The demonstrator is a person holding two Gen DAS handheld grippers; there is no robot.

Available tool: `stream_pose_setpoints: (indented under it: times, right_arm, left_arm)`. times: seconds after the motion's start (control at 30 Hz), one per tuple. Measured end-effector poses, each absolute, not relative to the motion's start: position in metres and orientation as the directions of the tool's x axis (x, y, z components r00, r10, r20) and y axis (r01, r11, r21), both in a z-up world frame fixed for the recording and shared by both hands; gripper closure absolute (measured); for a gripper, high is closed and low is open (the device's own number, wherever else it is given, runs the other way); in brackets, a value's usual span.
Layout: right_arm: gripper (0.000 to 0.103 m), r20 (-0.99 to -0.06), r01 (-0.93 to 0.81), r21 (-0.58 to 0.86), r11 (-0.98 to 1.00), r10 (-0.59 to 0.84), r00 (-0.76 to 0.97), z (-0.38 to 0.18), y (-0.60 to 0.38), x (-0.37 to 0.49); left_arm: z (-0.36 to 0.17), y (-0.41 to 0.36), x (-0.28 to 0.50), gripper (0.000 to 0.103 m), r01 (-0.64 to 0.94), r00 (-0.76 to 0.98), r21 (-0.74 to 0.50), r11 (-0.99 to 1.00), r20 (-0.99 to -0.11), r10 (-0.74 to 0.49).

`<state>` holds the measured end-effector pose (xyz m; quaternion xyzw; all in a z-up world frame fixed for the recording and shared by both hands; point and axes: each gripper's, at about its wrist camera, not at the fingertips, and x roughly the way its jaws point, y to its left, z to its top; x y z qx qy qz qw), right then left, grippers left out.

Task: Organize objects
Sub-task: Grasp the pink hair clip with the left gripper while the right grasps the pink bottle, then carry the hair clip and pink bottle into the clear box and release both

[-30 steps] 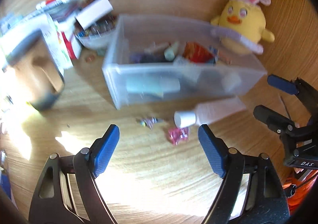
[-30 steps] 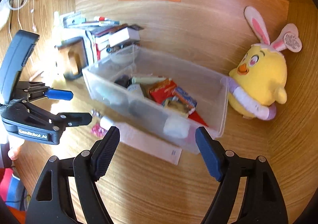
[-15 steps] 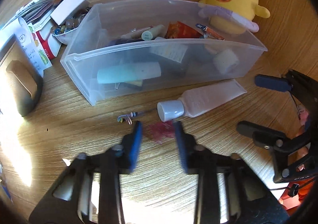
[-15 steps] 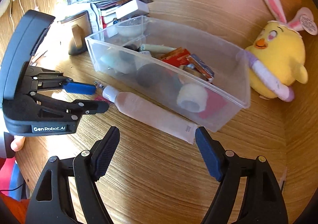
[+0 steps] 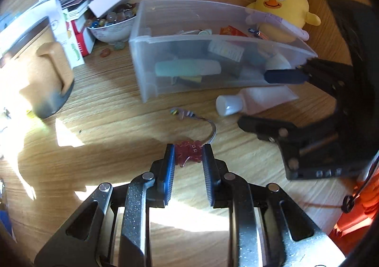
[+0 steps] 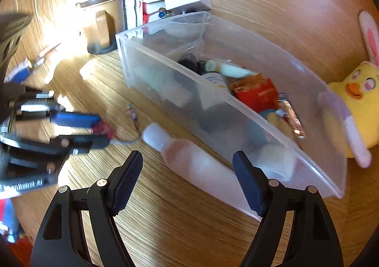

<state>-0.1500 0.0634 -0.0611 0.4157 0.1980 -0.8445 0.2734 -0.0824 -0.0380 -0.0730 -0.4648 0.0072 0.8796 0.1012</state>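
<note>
Left hand-held gripper pinches a red charm; only the right view shows the right hand-held gripper spread wide over the tube.

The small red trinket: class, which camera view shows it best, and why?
The left wrist view. There the red trinket sits sharp and centred, clamped by the left gripper, with its cord trailing off. The right wrist view shows it only as a blurred red patch at that gripper's tips, far left.
</note>
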Motion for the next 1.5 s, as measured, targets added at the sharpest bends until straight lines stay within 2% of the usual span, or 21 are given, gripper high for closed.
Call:
stream_pose_setpoints:
  times: [0.13, 0.2, 0.23, 0.27, 0.33, 0.37, 0.43, 0.6, 0.7, 0.73, 0.77, 0.97, 1.23, 1.5]
  right_arm:
    - [0.029, -0.817, 0.639, -0.135, -0.758, -0.28, -0.505, -0.068, 0.052, -0.148]
    - [0.033, -0.816, 0.641, -0.138, -0.755, -0.28, -0.506, -0.071, 0.051, -0.146]
    - [0.04, -0.822, 0.644, -0.117, -0.756, -0.29, -0.49, -0.071, 0.052, -0.147]
    - [0.056, -0.827, 0.645, -0.097, -0.758, -0.299, -0.476, -0.07, 0.054, -0.149]
    - [0.073, -0.839, 0.647, -0.041, -0.761, -0.325, -0.436, -0.068, 0.06, -0.153]
    - [0.077, -0.842, 0.642, -0.025, -0.766, -0.33, -0.426, -0.068, 0.062, -0.153]
    - [0.079, -0.843, 0.632, -0.026, -0.774, -0.323, -0.43, -0.067, 0.067, -0.152]
    - [0.083, -0.838, 0.628, -0.015, -0.778, -0.333, -0.432, -0.064, 0.079, -0.137]
    - [0.084, -0.831, 0.621, -0.007, -0.784, -0.341, -0.44, -0.065, 0.083, -0.131]
    - [0.084, -0.827, 0.619, -0.005, -0.785, -0.345, -0.444, -0.064, 0.085, -0.128]
    - [0.084, -0.822, 0.617, -0.002, -0.787, -0.35, -0.448, -0.064, 0.086, -0.126]
    - [0.085, -0.792, 0.591, 0.053, -0.805, -0.394, -0.467, -0.053, 0.098, -0.114]
    - [0.087, -0.714, 0.537, 0.127, -0.834, -0.453, -0.534, -0.022, 0.129, -0.106]
    - [0.087, -0.636, 0.497, 0.163, -0.852, -0.476, -0.607, 0.01, 0.149, -0.112]
  left_arm:
    - [-0.073, -0.042, -0.073, 0.081, -0.191, -0.549, -0.08, -0.978, -0.817, 0.174]
    - [-0.074, -0.043, -0.072, 0.081, -0.19, -0.551, -0.086, -0.978, -0.815, 0.179]
    - [-0.074, -0.043, -0.072, 0.081, -0.189, -0.551, -0.089, -0.978, -0.815, 0.18]
    - [-0.074, -0.042, -0.073, 0.081, -0.186, -0.551, -0.092, -0.978, -0.815, 0.181]
    - [-0.074, -0.041, -0.072, 0.081, -0.183, -0.55, -0.098, -0.978, -0.815, 0.184]
    - [-0.074, -0.041, -0.072, 0.08, -0.171, -0.554, -0.098, -0.98, -0.813, 0.177]
    - [-0.074, -0.041, -0.071, 0.08, -0.167, -0.553, -0.098, -0.981, -0.814, 0.176]
    - [-0.074, -0.036, -0.071, 0.068, -0.177, -0.552, -0.09, -0.98, -0.815, 0.175]
    - [-0.075, -0.027, -0.073, 0.068, -0.187, -0.563, -0.037, -0.982, -0.815, 0.138]
    - [-0.075, -0.024, -0.073, 0.07, -0.186, -0.568, -0.017, -0.982, -0.814, 0.122]
    - [-0.075, -0.023, -0.074, 0.076, -0.186, -0.571, -0.006, -0.983, -0.813, 0.113]
    - [-0.07, -0.015, -0.07, 0.077, -0.187, -0.585, -0.007, -0.982, -0.802, 0.118]
    - [-0.038, -0.007, -0.069, 0.077, -0.183, -0.643, -0.071, -0.981, -0.746, 0.174]
    - [0.006, 0.001, -0.065, 0.077, -0.193, -0.726, -0.132, -0.972, -0.647, 0.232]
